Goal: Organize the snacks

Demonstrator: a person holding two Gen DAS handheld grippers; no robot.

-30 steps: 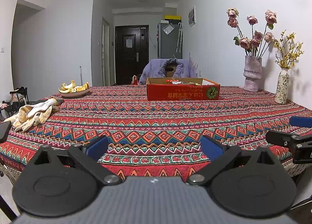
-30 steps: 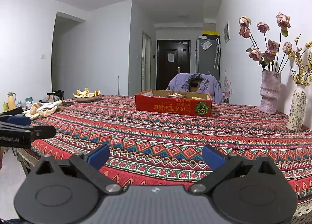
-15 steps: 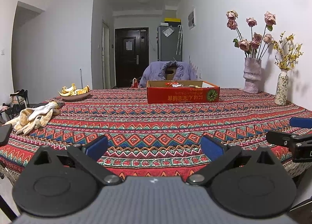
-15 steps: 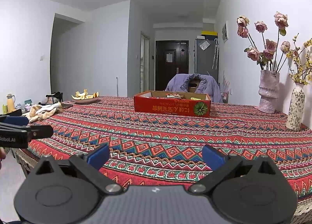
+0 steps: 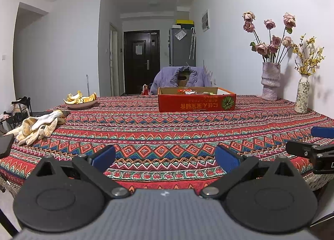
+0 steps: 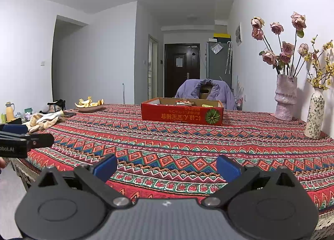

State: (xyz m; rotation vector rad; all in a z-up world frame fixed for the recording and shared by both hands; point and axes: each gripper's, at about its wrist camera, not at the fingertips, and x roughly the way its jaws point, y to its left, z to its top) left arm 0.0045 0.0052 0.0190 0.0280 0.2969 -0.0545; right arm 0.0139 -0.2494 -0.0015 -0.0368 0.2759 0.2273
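Observation:
A red cardboard box (image 5: 197,101) with snack packets showing over its rim stands on the far middle of the patterned tablecloth (image 5: 167,131); it also shows in the right wrist view (image 6: 182,114). My left gripper (image 5: 165,157) is open and empty at the table's near edge. My right gripper (image 6: 167,163) is open and empty at the same near edge, to the left gripper's right. Each gripper's blue-tipped finger shows at the side of the other's view. The box is far ahead of both.
A plate of orange peels (image 5: 81,100) stands at the far left. White and yellow gloves (image 5: 36,126) and a dark phone (image 5: 5,146) lie at the left edge. Two vases with flowers (image 5: 270,85) (image 5: 302,96) stand at the right by the wall. A chair with a purple jacket (image 5: 181,79) is behind the table.
Both grippers have tilted or dropped slightly, so the table and box sit a little lower in view. Jaws stay open and empty.

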